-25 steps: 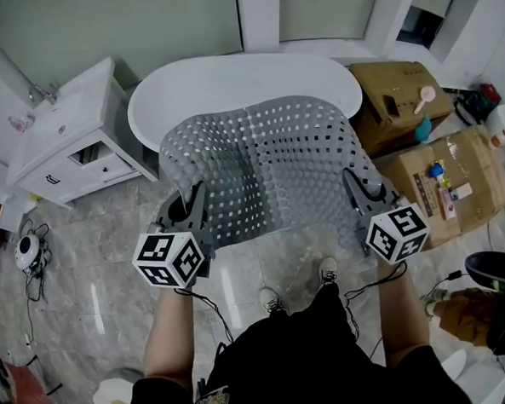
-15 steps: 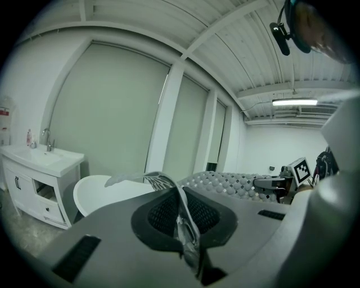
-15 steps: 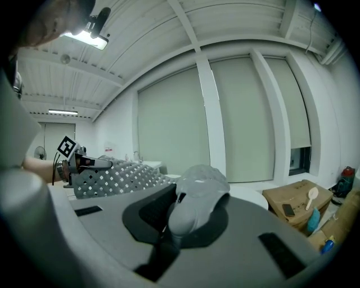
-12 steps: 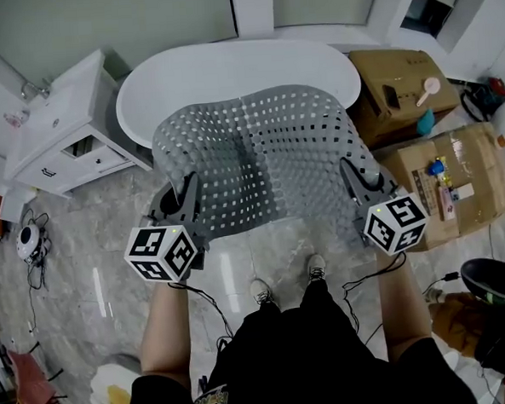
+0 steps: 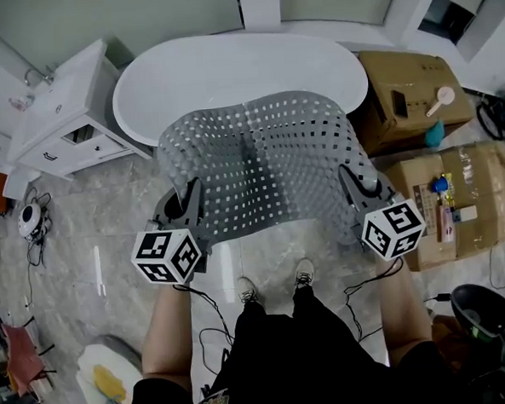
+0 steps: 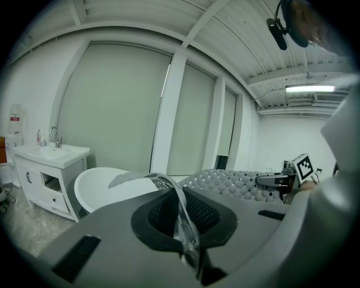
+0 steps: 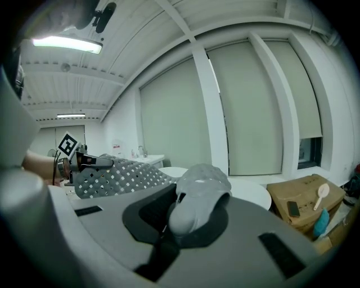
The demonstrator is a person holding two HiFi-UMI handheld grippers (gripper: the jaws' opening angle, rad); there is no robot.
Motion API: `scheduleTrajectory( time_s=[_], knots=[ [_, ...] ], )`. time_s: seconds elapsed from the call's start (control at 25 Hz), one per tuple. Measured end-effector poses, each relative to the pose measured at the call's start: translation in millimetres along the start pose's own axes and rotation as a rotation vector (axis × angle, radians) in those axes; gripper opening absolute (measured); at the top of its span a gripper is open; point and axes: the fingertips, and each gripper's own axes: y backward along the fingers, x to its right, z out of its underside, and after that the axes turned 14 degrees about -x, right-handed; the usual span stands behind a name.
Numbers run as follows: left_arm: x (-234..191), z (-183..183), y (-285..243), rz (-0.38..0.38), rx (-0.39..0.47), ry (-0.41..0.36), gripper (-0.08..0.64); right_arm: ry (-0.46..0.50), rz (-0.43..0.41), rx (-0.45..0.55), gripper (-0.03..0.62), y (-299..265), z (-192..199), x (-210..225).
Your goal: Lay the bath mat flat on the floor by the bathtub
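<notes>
A grey perforated bath mat (image 5: 263, 166) is stretched in the air between both grippers, its far edge over the rim of the white bathtub (image 5: 227, 70). My left gripper (image 5: 188, 201) is shut on the mat's near left corner, and a thin fold of mat (image 6: 183, 222) is pinched in its jaws. My right gripper (image 5: 351, 185) is shut on the near right corner, where a bunched lump of mat (image 7: 194, 202) fills the jaws. The mat (image 7: 115, 174) spreads away to the left in the right gripper view. The person's shoes (image 5: 274, 283) stand on the marble floor (image 5: 110, 248) just below the mat.
A white vanity with a sink (image 5: 56, 123) stands left of the tub. Cardboard boxes (image 5: 417, 110) with small items lie to the right. A small round device (image 5: 28, 221) and cables sit at the far left, a dark bucket (image 5: 481, 307) at lower right.
The view has shifted slightly: tub and mat sit a little lower and more centred. Both grippers keep their hold on the mat's corners, and the person's feet have stepped slightly back.
</notes>
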Motion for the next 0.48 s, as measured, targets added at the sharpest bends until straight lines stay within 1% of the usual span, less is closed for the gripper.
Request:
scheduleTrajectory(
  time_s=[0.24, 0.48],
  knots=[
    [20, 23, -22, -0.041, -0.024, 0.022, 0.031, -0.001, -0.037, -0.022, 0.031, -3, 25, 28],
    [27, 51, -37, -0.070, -0.043, 0.047, 0.031, 0.016, -0.056, -0.044, 0.031, -11, 51, 41]
  ],
)
